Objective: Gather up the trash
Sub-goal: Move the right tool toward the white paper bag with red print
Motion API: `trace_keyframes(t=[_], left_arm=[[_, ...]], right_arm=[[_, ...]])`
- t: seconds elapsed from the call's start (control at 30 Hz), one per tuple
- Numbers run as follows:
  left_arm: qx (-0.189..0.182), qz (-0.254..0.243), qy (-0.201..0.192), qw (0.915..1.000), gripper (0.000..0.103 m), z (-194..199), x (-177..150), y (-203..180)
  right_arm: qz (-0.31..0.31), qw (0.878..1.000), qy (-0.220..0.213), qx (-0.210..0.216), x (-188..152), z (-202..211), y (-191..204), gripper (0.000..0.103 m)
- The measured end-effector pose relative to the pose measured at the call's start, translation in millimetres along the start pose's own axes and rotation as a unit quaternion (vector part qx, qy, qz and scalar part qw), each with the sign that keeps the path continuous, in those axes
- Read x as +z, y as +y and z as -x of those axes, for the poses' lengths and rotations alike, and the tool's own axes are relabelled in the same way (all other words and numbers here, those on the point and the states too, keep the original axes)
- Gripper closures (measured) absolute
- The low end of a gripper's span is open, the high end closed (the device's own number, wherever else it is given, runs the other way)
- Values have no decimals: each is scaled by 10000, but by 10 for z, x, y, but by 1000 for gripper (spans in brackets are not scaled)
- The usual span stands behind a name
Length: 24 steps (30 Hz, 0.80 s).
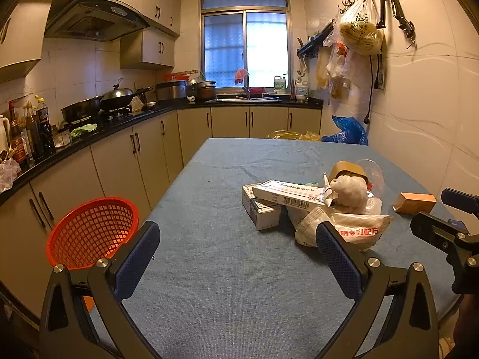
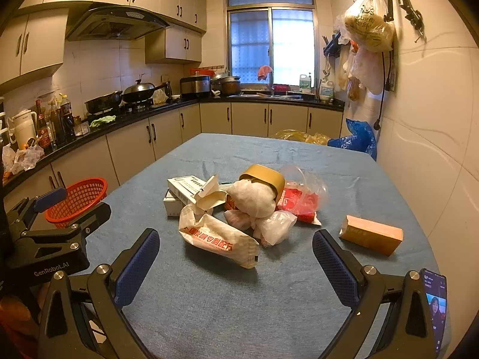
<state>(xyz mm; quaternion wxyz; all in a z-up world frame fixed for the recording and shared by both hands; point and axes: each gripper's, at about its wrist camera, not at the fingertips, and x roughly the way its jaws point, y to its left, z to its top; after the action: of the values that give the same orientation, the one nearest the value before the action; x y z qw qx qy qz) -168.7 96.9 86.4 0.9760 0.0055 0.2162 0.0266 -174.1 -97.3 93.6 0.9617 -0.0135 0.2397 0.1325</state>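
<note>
My left gripper [image 1: 238, 237] and right gripper [image 2: 236, 246] both spread wide, holding nothing, white wrapper [image 2: 217, 240] lay slanting near-right to far-left, orange box [image 2: 371, 234] angled crosswise, red basket [image 2: 77, 200] off left

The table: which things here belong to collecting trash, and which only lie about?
For the job: red basket, white wrapper, crumpled tissue, tape roll, white boxes, orange box.

Lying about: wok, sauce bottles, hanging bags, phone.
</note>
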Motion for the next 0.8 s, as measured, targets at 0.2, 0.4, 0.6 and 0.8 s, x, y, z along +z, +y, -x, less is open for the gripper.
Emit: trace_keyframes(t=[0.2, 0.4, 0.6, 0.8], left_arm=[[22, -10, 0, 10000, 0, 21, 3, -18], [31, -9, 49, 10000, 0, 20, 14, -29], [15, 29, 183, 9998, 0, -55, 14, -12], [-29, 27, 464, 9989, 0, -218, 11, -1]], right_arm=[[-15, 10000, -16, -14, 2, 10, -6, 0], [-14, 10000, 24, 12, -13, -3, -19, 0], [-44, 9999, 118, 35, -31, -61, -45, 0], [-37, 9993, 267, 247, -42, -170, -104, 0]])
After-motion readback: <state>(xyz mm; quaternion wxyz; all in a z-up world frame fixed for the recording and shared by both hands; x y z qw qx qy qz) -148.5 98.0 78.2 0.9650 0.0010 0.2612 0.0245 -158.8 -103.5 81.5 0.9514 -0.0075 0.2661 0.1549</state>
